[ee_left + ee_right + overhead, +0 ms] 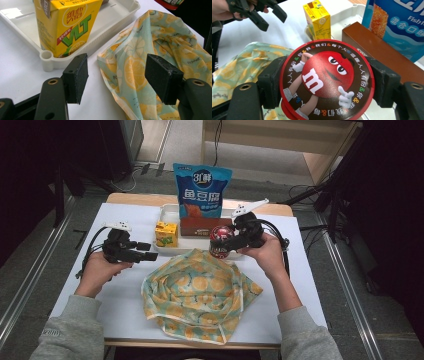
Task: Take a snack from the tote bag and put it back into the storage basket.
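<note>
I am holding the round candy tub (pixel 325 80) in my right gripper (pixel 234 239), and the two black jaws squeeze it from both sides, tight on its rim. The tub is up in the air, just past the far edge of the lemon bag (pixel 197 292) and right in front of the white tray (pixel 167 211). In the right gripper view its red and brown lid faces straight at the camera, so the tub's long way runs from the lid down to the bottom, tipped toward the table and the bag. My left gripper (pixel 142 254) is empty, with its jaws wide apart. It waits beside the yellow juice box (pixel 166 234), near the bag's left edge (pixel 110 62). I think I am in the carrying step: the tub looks on its way from the tray to the bag. Next, I think my left jaws should pinch the bag's edge and lift it so there is a hole. Then my right hand can slide the tub in, bottom first. The bag is soft and floppy, so it may fold shut. The brown box (pixel 199 226) and the blue snack bag (pixel 201 191) are in the tray.
</note>
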